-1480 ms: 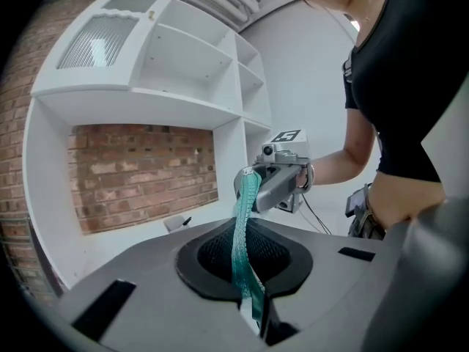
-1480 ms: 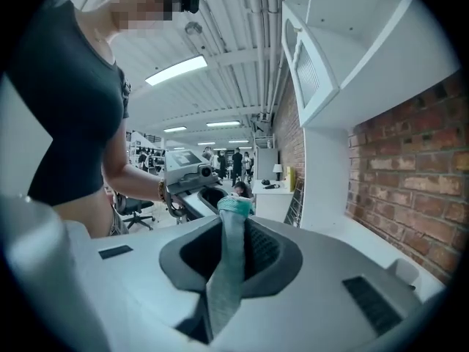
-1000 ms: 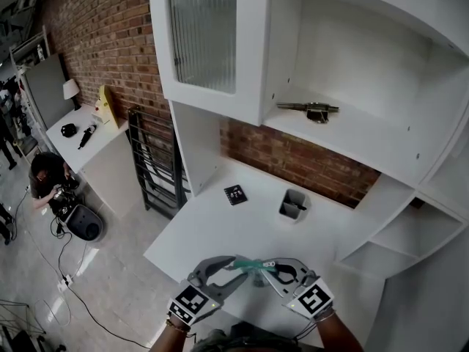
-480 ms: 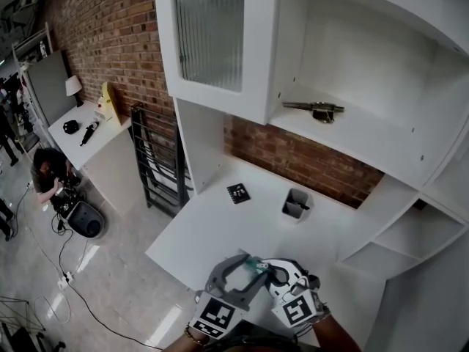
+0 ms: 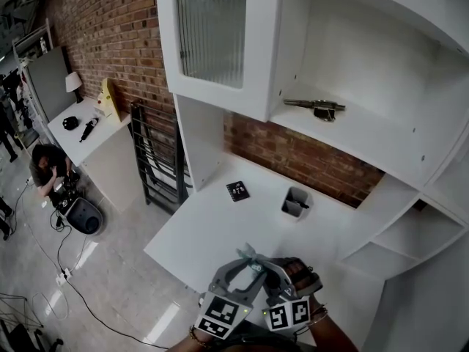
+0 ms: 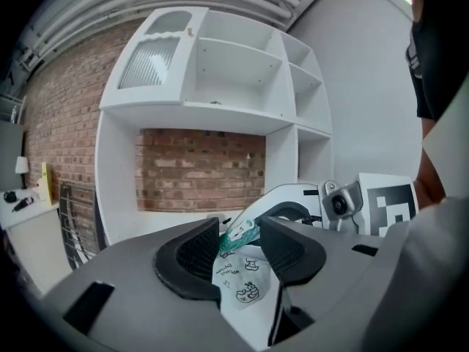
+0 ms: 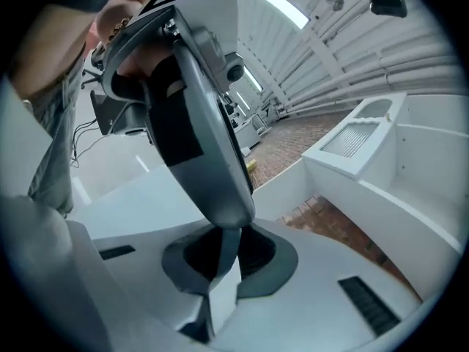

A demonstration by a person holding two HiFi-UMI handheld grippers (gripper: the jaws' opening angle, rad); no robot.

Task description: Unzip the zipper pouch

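Note:
The zipper pouch (image 6: 245,281) is white with small cartoon prints and a teal zipper edge (image 6: 240,237). It stands up between the pads of my left gripper (image 6: 236,251), which is shut on it. My right gripper (image 7: 223,251) is shut on a thin pale strip of the pouch (image 7: 218,266); whether that is the zipper pull I cannot tell. In the head view both grippers meet low at the centre, left gripper (image 5: 248,264) and right gripper (image 5: 267,268) almost touching, with the teal zipper edge (image 5: 248,253) poking up between them above the white desk (image 5: 212,229).
On the desk stand a grey cup (image 5: 294,202) and a small black item (image 5: 237,191). A tool (image 5: 315,108) lies on the shelf above. A cabinet with a ribbed glass door (image 5: 209,28) hangs at left, a black rack (image 5: 157,160) beside it. A person (image 5: 45,171) crouches on the floor far left.
The two grippers have come together; the pouch, stretched sideways between them a second ago, now stands bunched. The right gripper has rolled over, and the left has shifted right and slightly up.

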